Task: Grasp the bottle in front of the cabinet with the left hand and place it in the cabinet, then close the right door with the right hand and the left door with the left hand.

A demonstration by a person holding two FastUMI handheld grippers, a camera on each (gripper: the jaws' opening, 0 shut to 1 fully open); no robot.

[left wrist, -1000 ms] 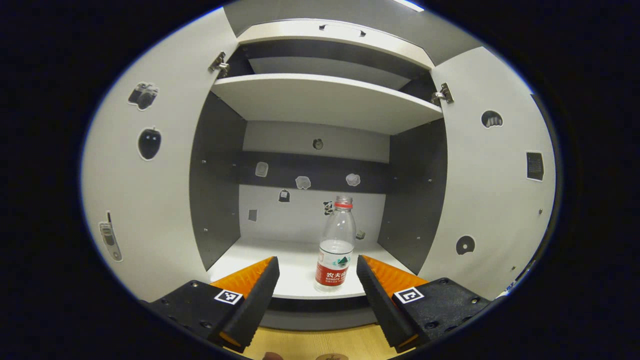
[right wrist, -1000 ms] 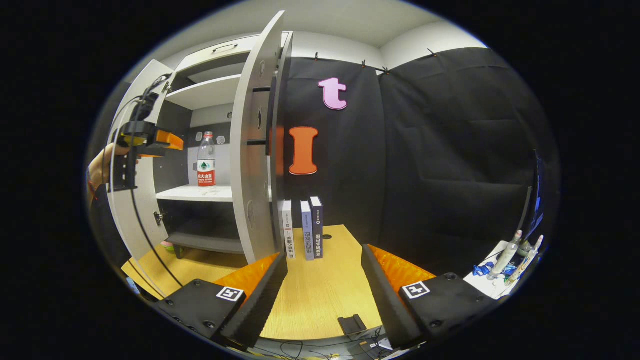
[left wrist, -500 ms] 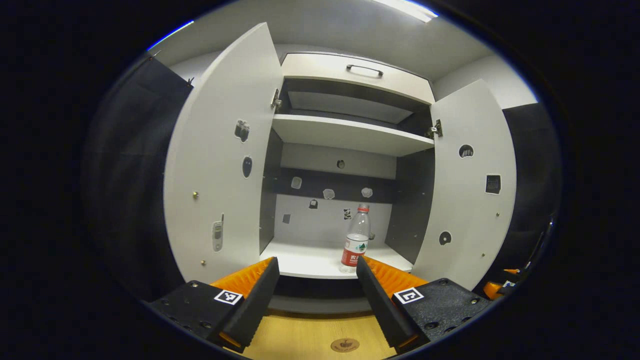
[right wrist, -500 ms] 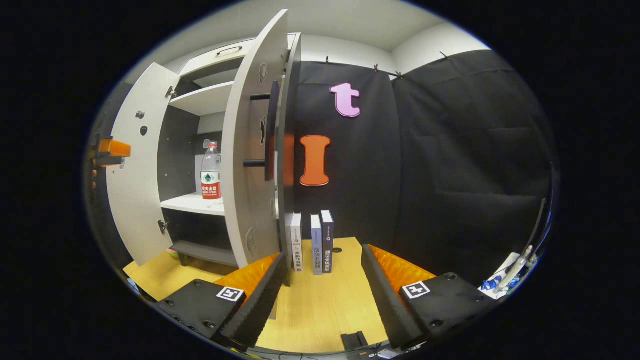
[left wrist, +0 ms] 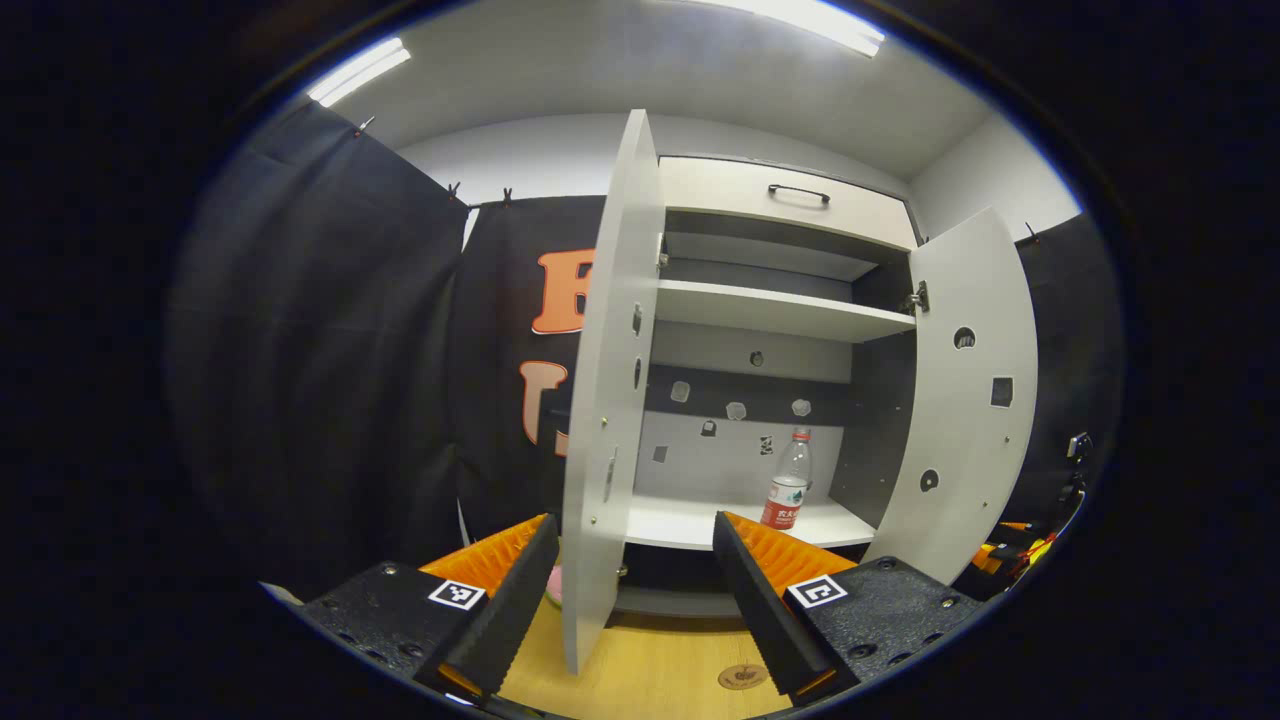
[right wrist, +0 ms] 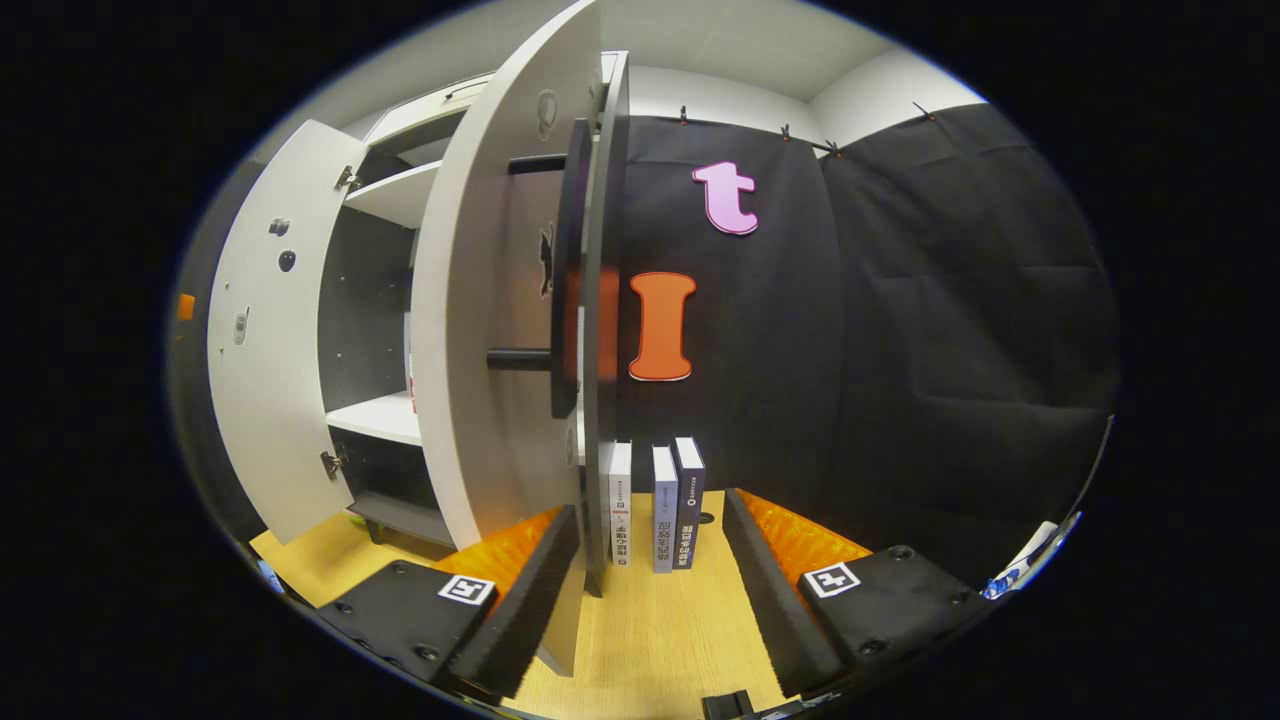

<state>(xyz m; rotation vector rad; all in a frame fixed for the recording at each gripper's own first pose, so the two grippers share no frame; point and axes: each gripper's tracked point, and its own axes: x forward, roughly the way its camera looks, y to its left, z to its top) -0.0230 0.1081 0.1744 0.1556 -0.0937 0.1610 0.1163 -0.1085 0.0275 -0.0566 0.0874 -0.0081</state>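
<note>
Bottle (left wrist: pixel 789 480) standing upright on cabinet shelf (left wrist: pixel 690 525) near its right edge, both doors hanging open, left tongs (left wrist: pixel 635 590) spread and holding nothing, right tongs (right wrist: pixel 648 590) spread beside right door (right wrist: pixel 500 330)

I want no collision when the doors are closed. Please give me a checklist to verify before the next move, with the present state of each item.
1. Bottle stands upright on the cabinet shelf: ok.
2. Left gripper is free, jaws apart, holding nothing: ok.
3. Right gripper is free, jaws apart: ok.
4. Right gripper is near the right door, its edge just before the jaws: ok.
5. Both doors closed, left door too: not ok, both open.
6. Bottle sits far enough back to clear the closing doors: cannot tell.
</note>
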